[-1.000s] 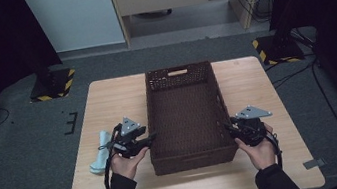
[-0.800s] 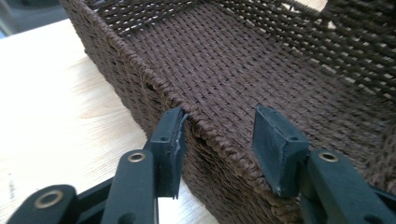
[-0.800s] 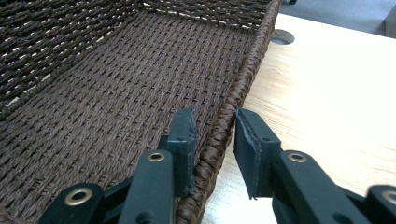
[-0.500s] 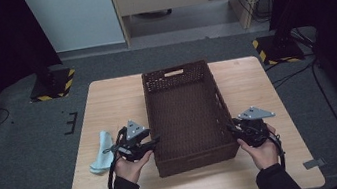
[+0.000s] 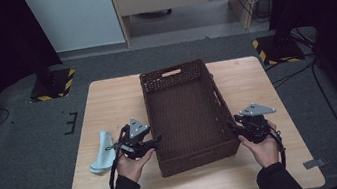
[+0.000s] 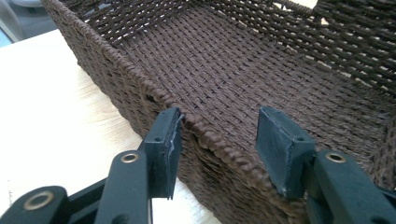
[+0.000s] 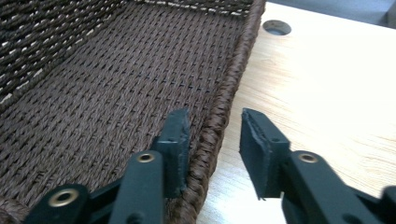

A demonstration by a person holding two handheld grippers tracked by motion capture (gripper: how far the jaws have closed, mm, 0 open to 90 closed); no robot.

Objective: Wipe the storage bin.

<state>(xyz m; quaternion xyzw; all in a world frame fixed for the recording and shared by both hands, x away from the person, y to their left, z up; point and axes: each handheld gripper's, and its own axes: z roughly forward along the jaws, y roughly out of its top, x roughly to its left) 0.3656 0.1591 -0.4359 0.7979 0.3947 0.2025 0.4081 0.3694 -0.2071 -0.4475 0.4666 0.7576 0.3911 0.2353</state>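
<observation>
Left gripper (image 6: 217, 140) and right gripper (image 7: 212, 140) straddle basket (image 5: 185, 117) side rims, jaws just opening, unclamped; lifting now risks slip.

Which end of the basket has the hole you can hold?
The far end wall of the basket, away from the person. Its pale slot handle shows; the near end wall shows plain weave.

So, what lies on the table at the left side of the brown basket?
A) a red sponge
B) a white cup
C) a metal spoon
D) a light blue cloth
D: a crumpled light blue cloth lies on the table, left of the basket and beside the left gripper.
</observation>
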